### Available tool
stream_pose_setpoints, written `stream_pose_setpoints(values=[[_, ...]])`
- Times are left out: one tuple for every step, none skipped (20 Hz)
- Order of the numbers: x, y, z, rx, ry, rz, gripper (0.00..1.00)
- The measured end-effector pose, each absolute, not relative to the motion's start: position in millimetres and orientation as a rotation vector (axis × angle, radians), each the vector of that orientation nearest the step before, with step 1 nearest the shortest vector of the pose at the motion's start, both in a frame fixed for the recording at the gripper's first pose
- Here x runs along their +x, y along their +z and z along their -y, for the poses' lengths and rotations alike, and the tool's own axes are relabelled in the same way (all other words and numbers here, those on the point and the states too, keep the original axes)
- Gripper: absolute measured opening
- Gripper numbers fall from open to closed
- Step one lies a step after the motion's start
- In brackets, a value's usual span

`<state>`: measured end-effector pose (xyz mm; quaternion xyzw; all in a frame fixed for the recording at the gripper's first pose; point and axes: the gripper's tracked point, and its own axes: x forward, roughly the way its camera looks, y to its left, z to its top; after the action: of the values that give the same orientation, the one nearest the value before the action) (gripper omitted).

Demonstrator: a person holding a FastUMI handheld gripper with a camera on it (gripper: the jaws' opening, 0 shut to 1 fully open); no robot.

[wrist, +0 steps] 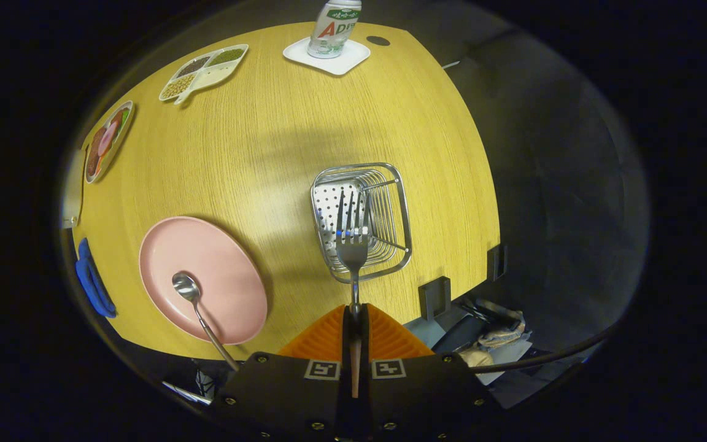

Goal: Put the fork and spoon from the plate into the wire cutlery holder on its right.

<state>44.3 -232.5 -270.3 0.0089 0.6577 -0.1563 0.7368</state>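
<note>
While the gripper (354, 316) hangs high over the wooden table (280, 141), its jaws are clamped on the handle of the fork (352, 245), which juts forward from between them with its tines pointing away. The tines sit over the mouth of the wire cutlery holder (390, 212), a square steel basket standing on the table just ahead of the jaws; whether the fork touches the wire cannot be told from this height. To the left of the holder lies the pink plate (218, 270), and on it rests the spoon (197, 304), its bowl near the plate's middle and its handle running back over the near rim toward the gripper. Farther off, across the table, a divided tray (205, 72) holds beans or grains in separate sections, and a second dish (108, 141) with coloured contents lies near the table's left edge. At the far side a plastic bottle (334, 27) stands upright on a white square coaster (327, 56). A blue object (92, 279) sits at the table's near left edge, beside the plate.
</note>
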Motion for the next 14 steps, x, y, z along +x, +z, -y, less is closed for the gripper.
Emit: stream_pose_setpoints(values=[[43,-270,232,0.009,-0.336,-1.469,0.05],[42,-271,233,0.001,-0.33,-1.486,0.04],[44,-271,233,-0.001,-0.324,-1.49,0.04],[45,-272,232,0.002,-0.322,-1.493,0.05],[46,-272,232,0.005,-0.318,-1.495,0.04],[46,-270,233,0.005,-0.318,-1.499,0.04],[47,-268,233,0.006,-0.316,-1.5,0.09],[49,-271,236,0.002,-0.316,-1.496,0.09],[49,-268,238,-0.002,-0.321,-1.486,0.11],[51,-266,238,0.004,-0.321,-1.472,0.2],[55,-263,237,0.013,-0.314,-1.455,0.25],[58,-261,236,0.017,-0.307,-1.434,0.25],[62,-257,235,0.026,-0.302,-1.408,0.25],[65,-253,231,0.04,-0.294,-1.381,0.26]])
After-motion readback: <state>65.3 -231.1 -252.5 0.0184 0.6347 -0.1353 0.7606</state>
